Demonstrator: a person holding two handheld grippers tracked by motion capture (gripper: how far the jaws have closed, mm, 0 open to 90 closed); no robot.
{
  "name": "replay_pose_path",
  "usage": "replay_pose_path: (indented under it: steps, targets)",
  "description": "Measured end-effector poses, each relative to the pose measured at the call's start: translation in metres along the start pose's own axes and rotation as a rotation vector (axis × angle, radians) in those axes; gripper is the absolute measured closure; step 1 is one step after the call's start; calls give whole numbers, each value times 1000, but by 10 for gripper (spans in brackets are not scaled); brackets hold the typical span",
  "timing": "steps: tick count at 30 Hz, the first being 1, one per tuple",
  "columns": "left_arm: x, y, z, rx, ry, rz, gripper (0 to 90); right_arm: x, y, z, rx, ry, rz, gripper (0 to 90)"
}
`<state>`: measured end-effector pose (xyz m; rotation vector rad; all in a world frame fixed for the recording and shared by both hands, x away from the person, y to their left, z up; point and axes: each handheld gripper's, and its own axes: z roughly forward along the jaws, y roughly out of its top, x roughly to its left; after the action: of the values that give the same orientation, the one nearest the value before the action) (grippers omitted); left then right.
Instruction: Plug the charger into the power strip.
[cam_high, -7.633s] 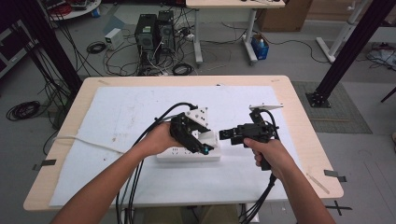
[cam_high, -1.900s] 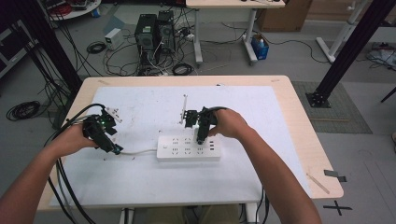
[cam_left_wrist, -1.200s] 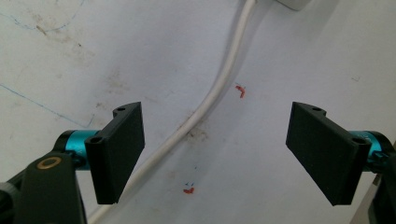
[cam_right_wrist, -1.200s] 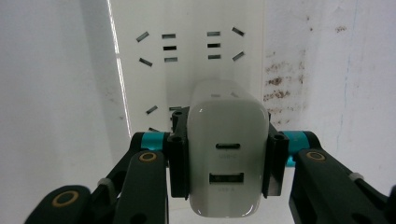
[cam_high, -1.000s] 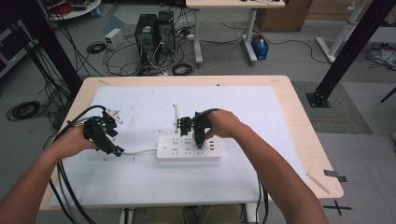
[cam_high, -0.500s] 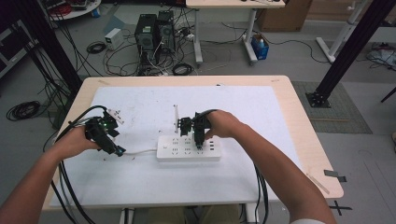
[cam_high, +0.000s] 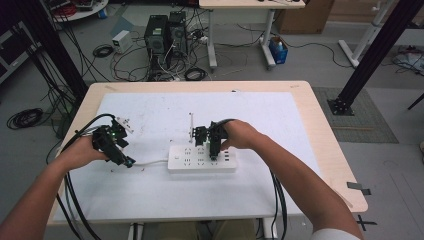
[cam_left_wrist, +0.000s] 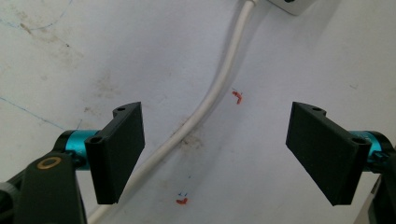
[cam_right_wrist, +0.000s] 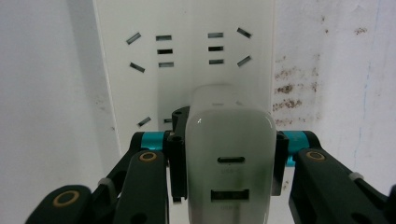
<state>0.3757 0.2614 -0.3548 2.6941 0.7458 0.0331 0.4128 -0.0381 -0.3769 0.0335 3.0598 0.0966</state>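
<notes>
A white power strip (cam_high: 202, 160) lies on the white sheet near the table's front, its white cord (cam_high: 150, 162) running left. My right gripper (cam_high: 214, 150) points down at the strip, shut on a white USB charger (cam_right_wrist: 229, 158). The charger sits against the strip's socket face (cam_right_wrist: 187, 60); its prongs are hidden. My left gripper (cam_high: 126, 161) hovers over the cord (cam_left_wrist: 205, 105) at the left, jaws wide open, nothing between them.
The white sheet (cam_high: 280, 125) covers most of the wooden table (cam_high: 325, 135). Small red marks (cam_left_wrist: 238, 96) dot the sheet near the cord. Black cables trail from both grippers over the front edge. Computers and cables sit on the floor beyond the table.
The left gripper moved from beside the strip out to the left over the cord. The right gripper came onto the strip from the right with the charger and has barely shifted in the last second.
</notes>
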Motion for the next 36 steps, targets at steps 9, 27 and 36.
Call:
replay_pose_path:
  steps: [9, 27, 36]
  targets:
    - [0, -1, -2, -23, 7, -3, 196, -15, -16, -6, -136, 44, 158, 279]
    - [5, 15, -26, -66, 81, 16, 196, -14, -117, -79, -362, -106, 494, 9]
    - [5, 17, -26, -72, 92, 25, 196, 25, -170, -91, -270, -138, 564, 9]
